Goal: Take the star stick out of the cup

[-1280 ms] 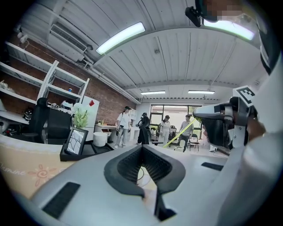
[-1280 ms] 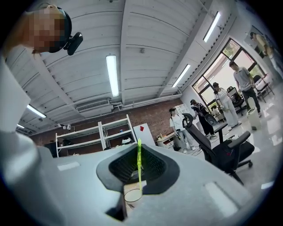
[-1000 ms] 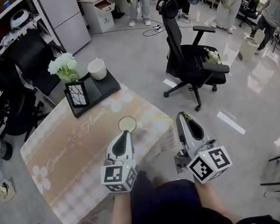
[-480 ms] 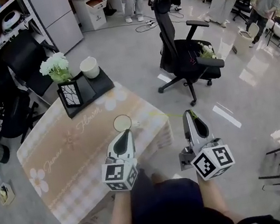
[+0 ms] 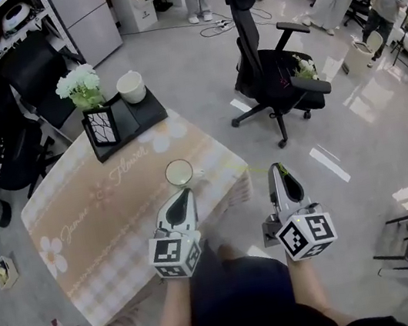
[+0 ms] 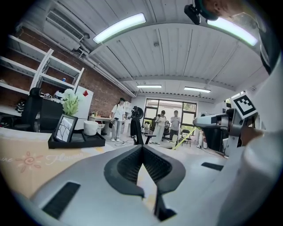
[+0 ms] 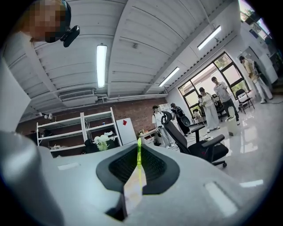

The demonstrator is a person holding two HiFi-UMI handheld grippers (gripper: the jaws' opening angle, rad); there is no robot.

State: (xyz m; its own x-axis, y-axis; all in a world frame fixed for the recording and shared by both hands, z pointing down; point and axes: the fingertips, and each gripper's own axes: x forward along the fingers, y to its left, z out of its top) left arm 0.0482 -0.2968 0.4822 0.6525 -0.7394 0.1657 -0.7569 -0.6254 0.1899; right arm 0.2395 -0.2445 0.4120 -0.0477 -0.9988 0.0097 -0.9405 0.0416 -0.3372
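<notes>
"Where is the star stick (image 7: 139, 151)?"
"Low in the middle of the right gripper view. The right gripper (image 5: 278, 170) is pinched tight on it, away from the cup (image 5: 179, 172)."
"How does it look?"
"Thin and bright yellow-green. I can't see the star."
"Is it hard to hold?"
"I think it's light and bendy. Hold the stem softly. The left gripper (image 5: 184, 194) is closed on nothing."
</notes>
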